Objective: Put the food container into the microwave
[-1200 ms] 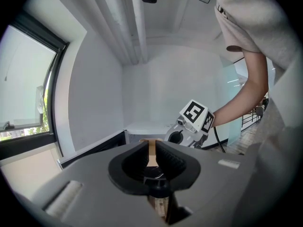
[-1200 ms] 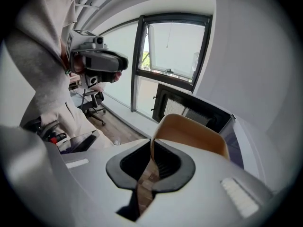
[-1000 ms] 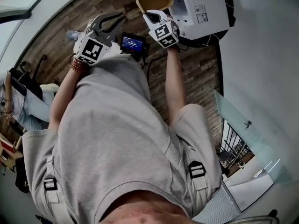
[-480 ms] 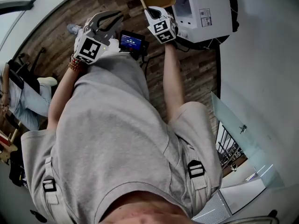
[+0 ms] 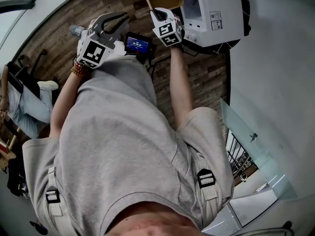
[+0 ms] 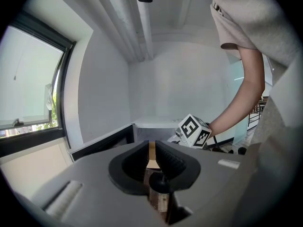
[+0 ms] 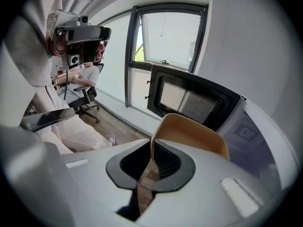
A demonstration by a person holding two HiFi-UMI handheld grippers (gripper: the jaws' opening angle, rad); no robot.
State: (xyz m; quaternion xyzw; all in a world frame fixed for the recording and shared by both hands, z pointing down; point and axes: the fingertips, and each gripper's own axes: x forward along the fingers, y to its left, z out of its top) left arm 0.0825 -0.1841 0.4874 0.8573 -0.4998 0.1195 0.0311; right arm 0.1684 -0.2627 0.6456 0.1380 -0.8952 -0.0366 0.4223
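Grey right gripper (image 7: 152, 149): its jaws are closing flat on the near wall of the tan food container (image 7: 194, 135) and carrying it raised, mouth tipped away from the camera. Just beyond the container, the dark mesh-windowed door (image 7: 189, 100) of the white microwave (image 5: 219, 11) is standing swung open, and in the head view the container is hanging right at the open front, not yet inside the cavity. Grey left gripper (image 6: 151, 157): its jaws are sitting drawn nearly together with only a thin tan sliver showing in the gap. It seems to be gripping nothing, and it is hanging well apart from the microwave, out over the wood floor (image 5: 206, 77). A small lit screen (image 5: 139, 44) is showing between the two grippers, close to the person's body. No counter edge or corner is showing in any view, so what the microwave is resting on cannot be told. Step in hand, by judgement: the carry is ending and the insertion is beginning. The next move is calling for levelling the container, passing it clear of the door and the opening's frame, lowering it onto the cavity floor, and only then parting the jaws.
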